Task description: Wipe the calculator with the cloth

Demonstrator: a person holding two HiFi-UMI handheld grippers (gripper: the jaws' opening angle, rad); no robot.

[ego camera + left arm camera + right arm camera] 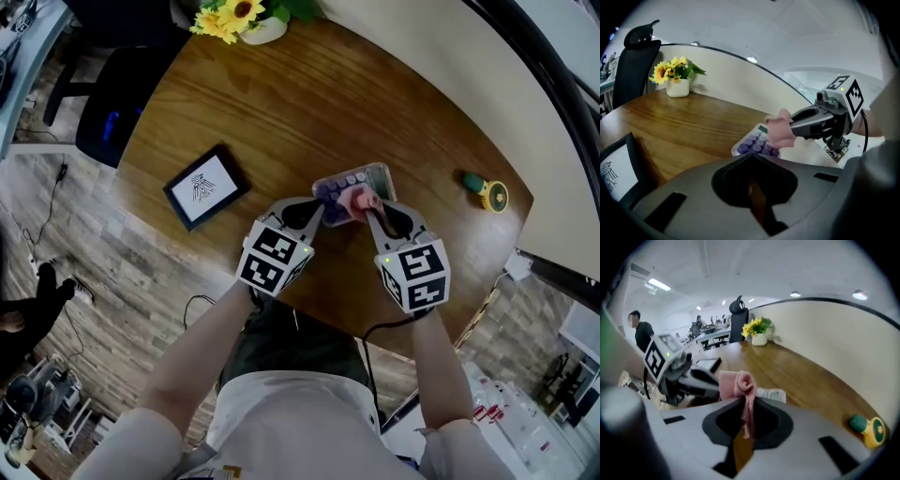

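Note:
The calculator, with purple keys, lies on the wooden table in front of me. A bunched pink cloth rests on its near end, and my right gripper is shut on that cloth. In the right gripper view the cloth rises from between the jaws, with the calculator just behind it. My left gripper is shut, its tips at the calculator's near left edge. The left gripper view shows the calculator beyond the closed jaws, under the cloth.
A dark-framed tablet lies to the left on the table. A white vase of yellow flowers stands at the far edge, and a green and yellow tape measure lies at the right. A black chair stands beside the table's left side.

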